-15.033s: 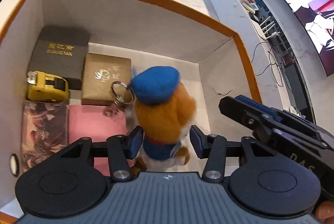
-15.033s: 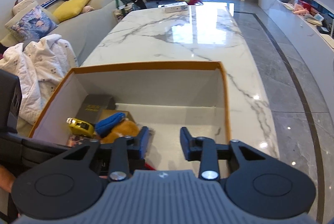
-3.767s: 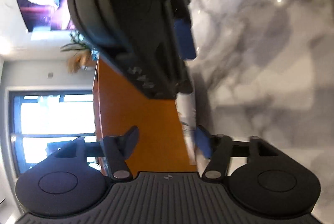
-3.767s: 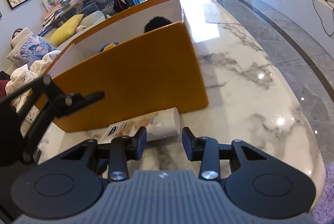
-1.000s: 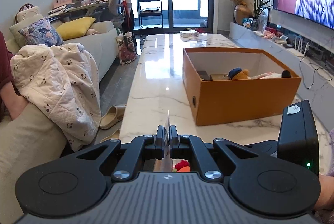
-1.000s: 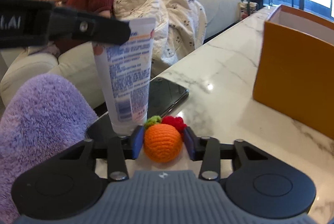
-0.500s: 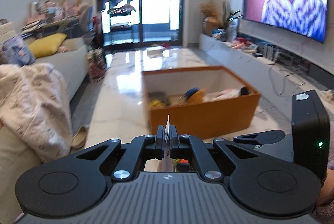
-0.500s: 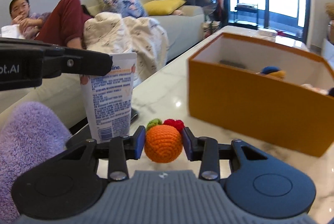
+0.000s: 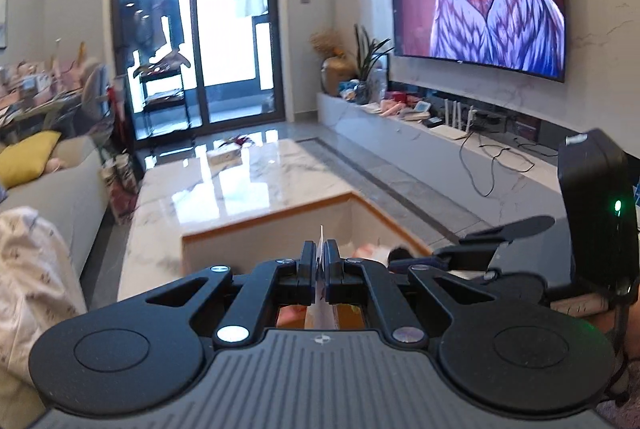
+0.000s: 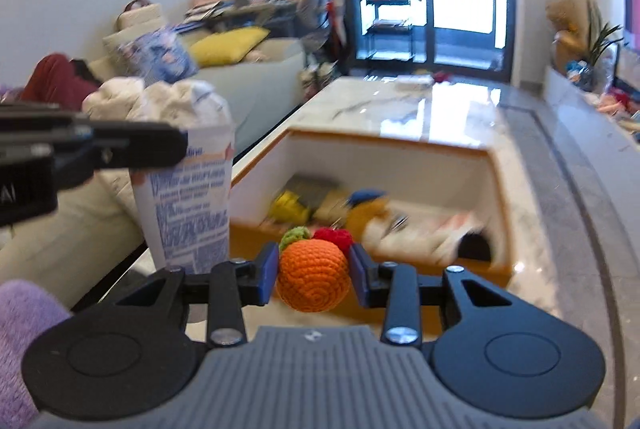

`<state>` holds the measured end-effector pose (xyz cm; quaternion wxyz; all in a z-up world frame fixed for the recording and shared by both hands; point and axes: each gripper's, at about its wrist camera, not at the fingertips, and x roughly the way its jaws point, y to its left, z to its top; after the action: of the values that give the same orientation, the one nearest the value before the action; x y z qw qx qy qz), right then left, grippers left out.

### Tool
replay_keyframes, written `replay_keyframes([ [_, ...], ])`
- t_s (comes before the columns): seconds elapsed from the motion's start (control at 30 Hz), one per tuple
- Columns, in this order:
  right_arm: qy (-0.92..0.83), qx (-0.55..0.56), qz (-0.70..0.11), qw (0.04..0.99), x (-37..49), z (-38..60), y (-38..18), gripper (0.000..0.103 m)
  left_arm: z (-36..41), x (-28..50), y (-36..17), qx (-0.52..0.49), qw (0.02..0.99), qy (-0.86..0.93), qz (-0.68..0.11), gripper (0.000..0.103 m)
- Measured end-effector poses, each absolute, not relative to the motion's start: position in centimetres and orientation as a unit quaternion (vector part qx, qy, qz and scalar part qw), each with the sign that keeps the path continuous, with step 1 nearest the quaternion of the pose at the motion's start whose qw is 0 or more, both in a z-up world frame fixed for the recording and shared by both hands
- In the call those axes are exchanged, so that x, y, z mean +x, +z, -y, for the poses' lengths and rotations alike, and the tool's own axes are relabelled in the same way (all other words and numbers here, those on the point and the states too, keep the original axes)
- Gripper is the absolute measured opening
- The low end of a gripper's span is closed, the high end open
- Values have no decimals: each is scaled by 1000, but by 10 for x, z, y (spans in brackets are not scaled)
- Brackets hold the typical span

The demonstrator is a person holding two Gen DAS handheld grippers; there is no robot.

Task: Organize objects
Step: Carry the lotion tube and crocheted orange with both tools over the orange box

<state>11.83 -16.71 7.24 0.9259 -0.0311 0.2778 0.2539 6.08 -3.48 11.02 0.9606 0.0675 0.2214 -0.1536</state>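
My right gripper (image 10: 314, 265) is shut on an orange crocheted fruit (image 10: 313, 276) with a green and a red tuft, held in the air before the orange box (image 10: 496, 165). My left gripper (image 9: 319, 259) is shut on the flat crimped end of a white tube (image 9: 320, 241); the tube's printed body (image 10: 186, 205) hangs down beside the box in the right wrist view. Both grippers are above the near edge of the box (image 9: 264, 221). Inside lie a yellow tape measure (image 10: 290, 207), a plush toy with a blue cap (image 10: 368, 207) and other items.
The box stands on a long marble table (image 9: 240, 181). A sofa with a blanket (image 10: 160, 101) and a yellow cushion (image 10: 230, 45) is on the left, with a person in red trousers (image 10: 56, 81) on it. A television (image 9: 480, 1) hangs on the right wall. Something purple and fluffy (image 10: 24, 325) lies near left.
Both grippers have risen and moved toward the box, so its inside now shows from above. The tube and the crocheted fruit stay held as before.
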Motion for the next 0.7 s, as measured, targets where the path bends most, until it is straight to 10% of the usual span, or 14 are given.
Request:
replay_keyframes([
  [0.7, 212, -5, -322, 923, 297, 211, 63, 40, 45, 256, 63, -5, 939, -194, -285, 3],
])
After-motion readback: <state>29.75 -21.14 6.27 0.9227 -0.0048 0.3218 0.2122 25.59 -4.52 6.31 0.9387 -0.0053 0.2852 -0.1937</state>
